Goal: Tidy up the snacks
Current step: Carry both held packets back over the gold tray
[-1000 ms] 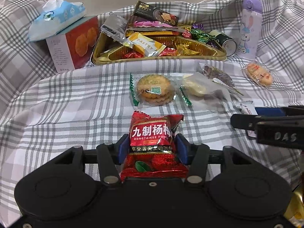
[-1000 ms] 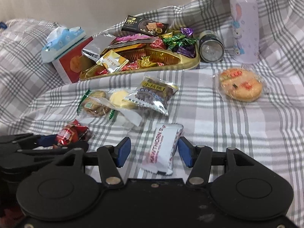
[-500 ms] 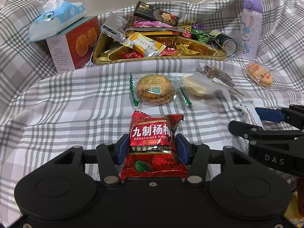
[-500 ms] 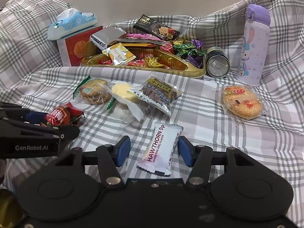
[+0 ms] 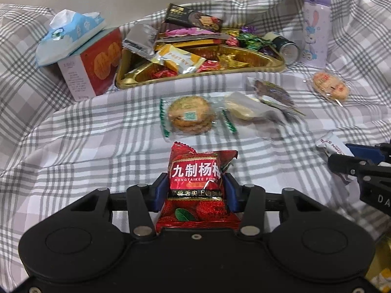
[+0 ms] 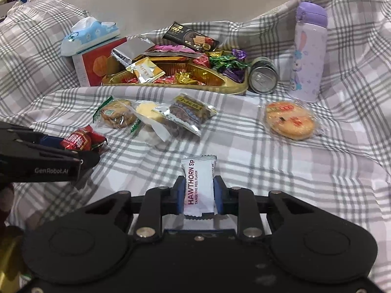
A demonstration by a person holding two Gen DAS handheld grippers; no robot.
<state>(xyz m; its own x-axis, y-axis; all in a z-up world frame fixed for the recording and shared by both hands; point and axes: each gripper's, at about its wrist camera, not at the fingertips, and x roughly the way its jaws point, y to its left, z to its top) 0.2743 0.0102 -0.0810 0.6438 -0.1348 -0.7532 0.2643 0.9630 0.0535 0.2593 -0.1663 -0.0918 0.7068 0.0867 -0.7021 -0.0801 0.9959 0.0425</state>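
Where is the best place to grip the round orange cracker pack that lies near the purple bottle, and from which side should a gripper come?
Probably across its middle, from above. The round orange cracker pack lies flat on the checked cloth, so its edges offer little to pinch. The purple bottle stands behind it, so coming from the near side seems safer. Its loose clear wrapper may slip.

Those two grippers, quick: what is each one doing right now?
Left gripper: jaws closing, pads against the red snack packet between them.
Right gripper: jaws closing, pads pressing the white hawthorn bar.
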